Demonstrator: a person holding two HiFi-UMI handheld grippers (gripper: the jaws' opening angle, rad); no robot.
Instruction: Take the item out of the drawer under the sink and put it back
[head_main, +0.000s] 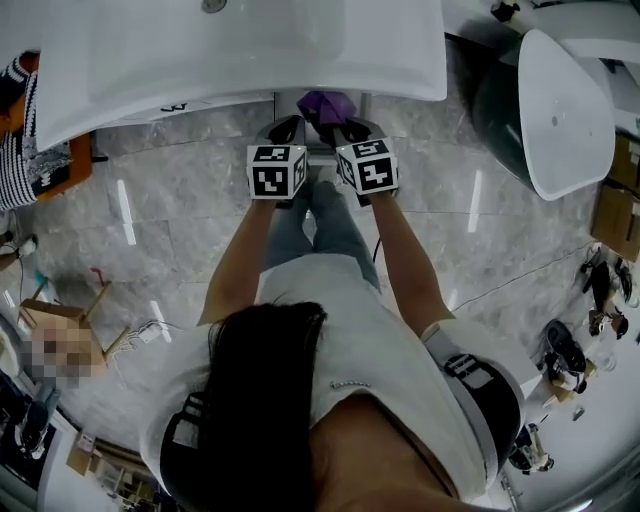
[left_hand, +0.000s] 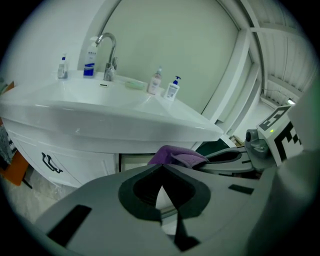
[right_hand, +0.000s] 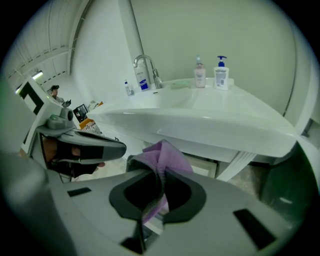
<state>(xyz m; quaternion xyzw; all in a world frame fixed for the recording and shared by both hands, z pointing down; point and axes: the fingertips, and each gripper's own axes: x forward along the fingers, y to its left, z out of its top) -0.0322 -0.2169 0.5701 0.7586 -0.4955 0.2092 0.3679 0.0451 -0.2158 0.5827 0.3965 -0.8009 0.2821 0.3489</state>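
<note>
Purple cloth (right_hand: 162, 152): bunched, hanging in the air just below the front rim of the sink (right_hand: 210, 131), not inside any compartment. One fold is pinched between the jaws of the right gripper (right_hand: 161, 172), which is closed on it; a tail of the cloth trails down through the gap behind the tips.

Left gripper (left_hand: 161, 167): just beside the right one, jaws closed tip to tip. No purple shows between them, only a pale gap lower down. The cloth sits right behind the tips, so I cannot rule out a caught edge.

Both grippers point down and forward at the cabinet front (left_hand: 55, 160) under the sink. Between cabinet and cloth is a pale framed recess (left_hand: 134, 161), probably the drawer. How far it stands open cannot be told from any view.

On the counter around the basin are a faucet (left_hand: 107, 50) and pump bottles (right_hand: 221, 72), none of them involved. Marble floor (head_main: 200, 200) below.

Progress, as judged:
- Taking out looks done, since the cloth is clear of the drawer and carried by the right gripper.
- Putting back is not done. The cloth hangs close in front of the recess, which suits the return leg.
- Left to do: carry it in, release, and probably push the drawer to.
</note>
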